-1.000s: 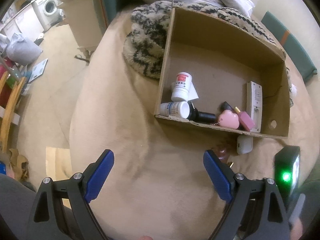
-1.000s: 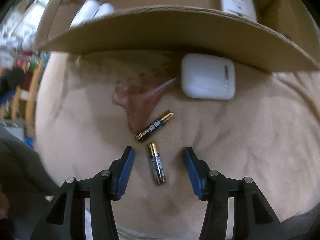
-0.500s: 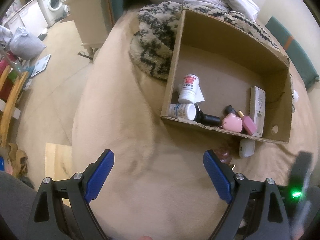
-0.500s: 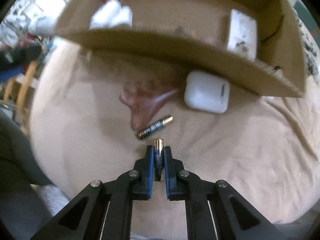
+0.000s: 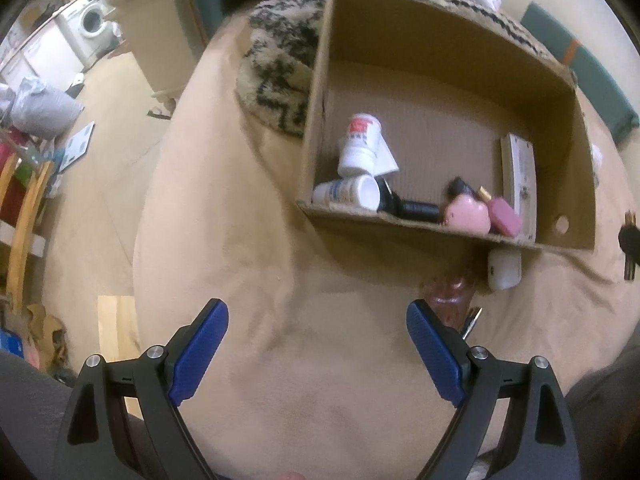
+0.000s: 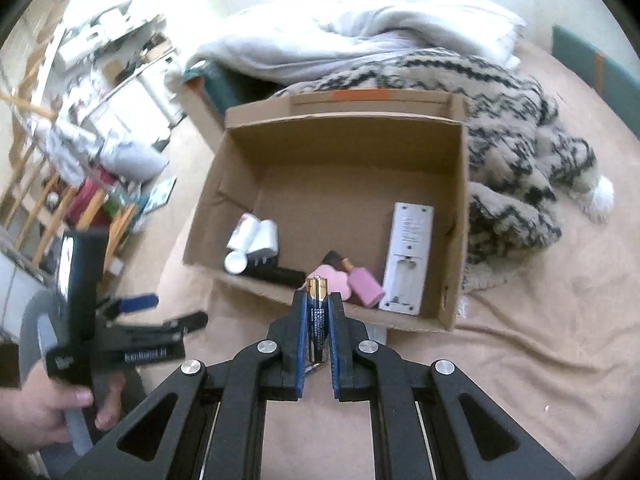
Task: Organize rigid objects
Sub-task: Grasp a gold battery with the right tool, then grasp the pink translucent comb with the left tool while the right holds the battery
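My right gripper [image 6: 317,300] is shut on a black and gold battery [image 6: 317,320] and holds it in the air just before the near wall of the open cardboard box [image 6: 460,216]. The box [image 5: 320,80] holds white bottles [image 5: 358,146], a black tube [image 5: 416,210], a pink heart-shaped thing [image 5: 466,214], a pink bottle [image 6: 364,286] and a white remote [image 6: 408,248]. My left gripper [image 5: 318,344] is open and empty above the beige bedcover. A white case [image 5: 504,268], a reddish clear thing [image 5: 452,292] and a second battery [image 5: 472,320] lie outside the box's near wall.
A patterned fluffy blanket [image 6: 520,152] lies behind and to the right of the box. A white duvet [image 6: 340,36] is heaped at the back. The bed edge drops to the floor on the left [image 5: 100,208], with clutter and a washing machine [image 5: 90,24].
My right gripper shut on the battery, lifted it off the bedcover and rose toward the box. My left gripper stayed open and shifted slightly.
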`<state>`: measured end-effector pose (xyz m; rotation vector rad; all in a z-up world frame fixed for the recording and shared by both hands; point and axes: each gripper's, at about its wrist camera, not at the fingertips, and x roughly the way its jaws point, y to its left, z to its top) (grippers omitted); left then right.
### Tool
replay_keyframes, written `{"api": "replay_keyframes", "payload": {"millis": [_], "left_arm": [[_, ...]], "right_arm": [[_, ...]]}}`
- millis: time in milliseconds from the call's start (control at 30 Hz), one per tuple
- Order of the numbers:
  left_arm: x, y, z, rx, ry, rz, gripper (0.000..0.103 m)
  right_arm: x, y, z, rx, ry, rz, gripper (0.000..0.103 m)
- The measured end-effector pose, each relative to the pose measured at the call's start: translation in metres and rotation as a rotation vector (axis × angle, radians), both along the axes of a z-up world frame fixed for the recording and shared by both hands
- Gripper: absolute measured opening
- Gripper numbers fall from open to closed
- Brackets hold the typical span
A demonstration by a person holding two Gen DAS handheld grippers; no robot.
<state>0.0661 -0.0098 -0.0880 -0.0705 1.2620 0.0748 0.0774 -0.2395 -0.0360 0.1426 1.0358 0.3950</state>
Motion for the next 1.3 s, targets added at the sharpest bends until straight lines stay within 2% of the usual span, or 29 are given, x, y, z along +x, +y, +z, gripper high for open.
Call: {"api": "replay_keyframes", "payload": {"millis": [100,267,400,567,633,700,733,800,867,967,1033,1067,1300], "left_arm": [[0.0,-0.004,-0.008,0.03,0.015,-0.022,0.089],[0.003,-0.023,-0.023,0.057,0.057,-0.124,0.089],[0.01,-0.06,-0.03,0.161,0.041,-0.255,0.089],[0.022,-0.101,-0.043,0.107,0.063,-0.372,0.089],[0.028,-0.115,-0.05,0.113,0.073,-0.404,0.085],[0.035,-0.126,-0.059,0.098,0.096,-0.442,0.075],[0.038,-0.129,-0.063,0.098,0.104,-0.456,0.075],[0.045,-0.135,-0.071,0.131,0.116,-0.472,0.069],[0.054,-0.134,-0.081,0.136,0.151,-0.469,0.063],[0.063,-0.124,-0.086,0.071,0.181,-0.45,0.058],[0.063,-0.118,-0.083,0.047,0.18,-0.466,0.045],[0.062,-0.116,-0.082,0.051,0.177,-0.473,0.043],[0.043,-0.077,-0.077,0.079,0.21,-0.447,0.04]], "right_arm": [[-0.001,-0.003,-0.023,0.019,0.076,-0.051,0.01],[-0.001,-0.008,-0.018,0.069,0.046,-0.06,0.01],[-0.001,-0.018,-0.019,0.07,0.061,-0.083,0.01],[0.001,-0.026,-0.02,0.096,0.059,-0.102,0.01],[0.002,-0.027,-0.02,0.097,0.059,-0.107,0.01],[0.003,-0.029,-0.021,0.094,0.063,-0.113,0.01],[0.004,-0.03,-0.021,0.094,0.066,-0.116,0.01],[0.006,-0.032,-0.023,0.094,0.073,-0.123,0.01],[0.007,-0.033,-0.024,0.095,0.079,-0.129,0.01],[0.009,-0.033,-0.025,0.097,0.084,-0.132,0.01],[0.009,-0.033,-0.026,0.094,0.085,-0.129,0.01],[0.009,-0.033,-0.026,0.092,0.087,-0.127,0.01],[0.009,-0.028,-0.028,0.07,0.092,-0.119,0.01]]}}
